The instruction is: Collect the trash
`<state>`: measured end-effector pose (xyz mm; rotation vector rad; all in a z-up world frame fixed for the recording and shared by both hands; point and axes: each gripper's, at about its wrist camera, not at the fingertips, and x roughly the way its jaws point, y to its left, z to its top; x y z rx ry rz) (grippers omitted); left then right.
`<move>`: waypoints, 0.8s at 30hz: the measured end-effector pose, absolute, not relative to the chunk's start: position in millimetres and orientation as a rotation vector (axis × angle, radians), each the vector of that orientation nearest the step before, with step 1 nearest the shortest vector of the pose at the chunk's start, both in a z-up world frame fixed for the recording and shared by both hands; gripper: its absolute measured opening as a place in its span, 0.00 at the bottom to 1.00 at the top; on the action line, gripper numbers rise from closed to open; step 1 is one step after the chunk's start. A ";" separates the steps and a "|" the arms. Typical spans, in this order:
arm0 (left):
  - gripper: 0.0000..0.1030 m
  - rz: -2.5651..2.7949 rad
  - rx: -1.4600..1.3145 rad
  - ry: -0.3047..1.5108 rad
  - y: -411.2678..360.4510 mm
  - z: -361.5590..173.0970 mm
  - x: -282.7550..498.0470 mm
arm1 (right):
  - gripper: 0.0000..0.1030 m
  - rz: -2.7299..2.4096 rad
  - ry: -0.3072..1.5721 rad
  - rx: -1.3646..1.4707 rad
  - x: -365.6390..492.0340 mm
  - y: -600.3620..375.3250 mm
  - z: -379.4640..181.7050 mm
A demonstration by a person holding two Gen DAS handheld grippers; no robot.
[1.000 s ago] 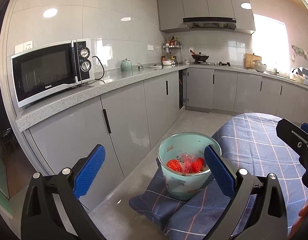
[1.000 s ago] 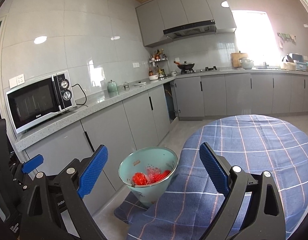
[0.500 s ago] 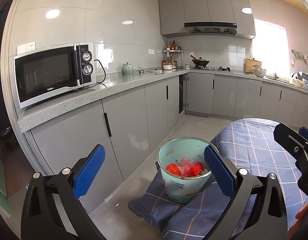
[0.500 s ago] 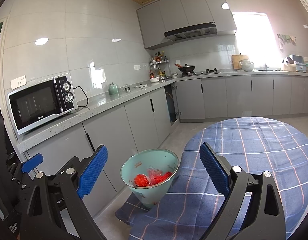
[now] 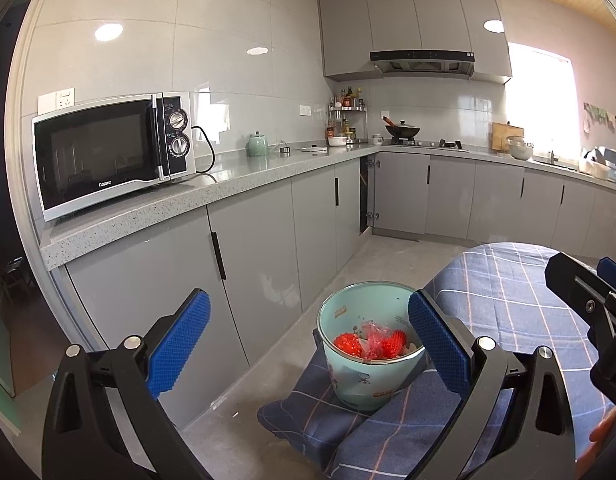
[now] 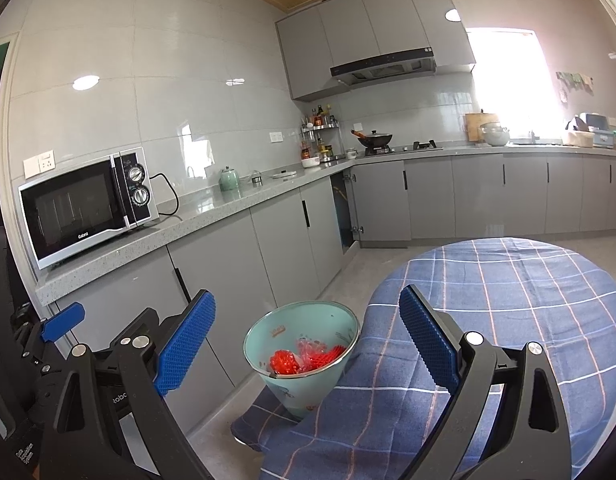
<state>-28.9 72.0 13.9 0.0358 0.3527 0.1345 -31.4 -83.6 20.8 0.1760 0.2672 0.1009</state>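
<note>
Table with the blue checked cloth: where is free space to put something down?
The checked tablecloth shows nothing on its top, from the far edge to the right tongs. Crowded is only its left edge, where the trash bin with red trash stands against the hanging cloth.

A pale green bin (image 5: 370, 350) is standing upright at lower centre of the frame; red trash (image 5: 370, 343) and crumpled clear wrappers are lying inside it.

Bin (image 5: 368, 360) mouth open from above, cabinets (image 5: 243, 264) close left, tablecloth (image 6: 508, 300) edge right.
</note>
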 end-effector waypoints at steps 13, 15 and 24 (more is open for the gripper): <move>0.95 0.135 0.018 0.340 76.4 17.1 -32.3 | 0.89 0.100 0.258 0.173 -34.3 -81.4 21.6; 0.95 0.135 0.018 0.339 76.9 17.4 -32.5 | 0.89 0.100 0.257 0.173 -34.5 -81.7 21.7; 0.95 0.131 0.014 0.330 78.3 18.7 -33.9 | 0.89 0.094 0.253 0.182 -35.6 -83.6 22.2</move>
